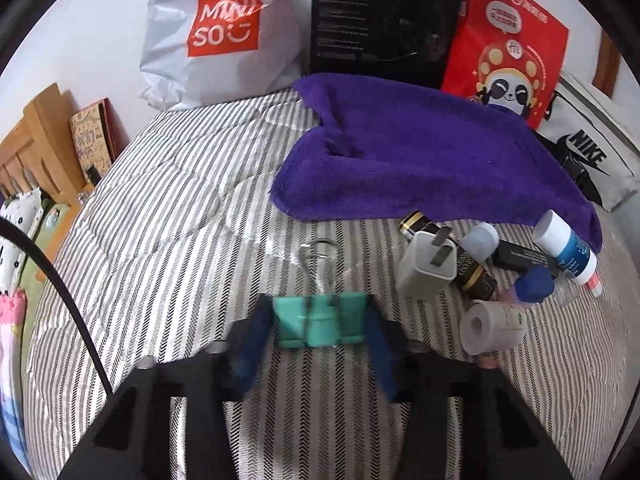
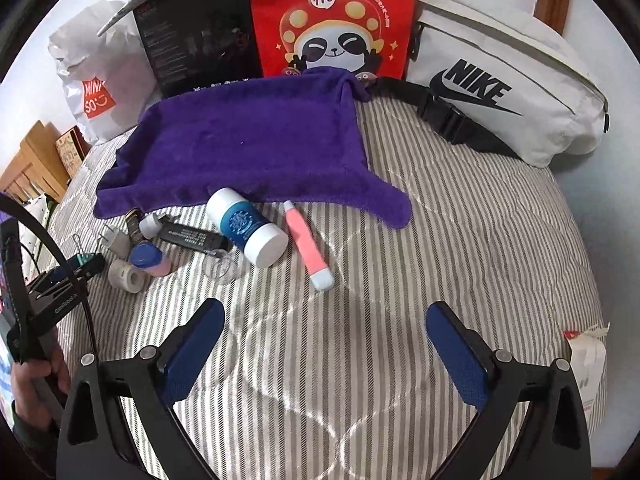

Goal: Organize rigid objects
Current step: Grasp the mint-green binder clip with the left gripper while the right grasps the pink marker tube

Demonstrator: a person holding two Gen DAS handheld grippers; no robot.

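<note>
On the striped bed (image 1: 168,208): scene of the sorting, barely begun by the look of it.
Left gripper (image 1: 320,320): narrowed onto the green binder clip (image 1: 320,320), blue pads at both its sides, apparently touching (edges blurred); clip low on the cover, wire handles pointing to the far side.
Right gripper (image 2: 324,336): spread wide, nothing between the pads, hovering over bare cover near the heap.
Heap of small things: crowded together just near of the purple towel (image 1: 420,152) — white plug adapter (image 1: 428,268), tape roll (image 1: 488,328), blue-capped pink jar (image 2: 150,260), black tube (image 2: 192,238), white and blue bottle (image 2: 248,228), clear cup (image 2: 219,268).
Pink toothbrush (image 2: 306,244): right of the bottle, lying apart.
Towel: laid flat with nothing on it (probably the destination, though only a guess).
Done: nothing placed yet, so far as visible.
Left: clip to carry off, then everything else in the heap.
</note>
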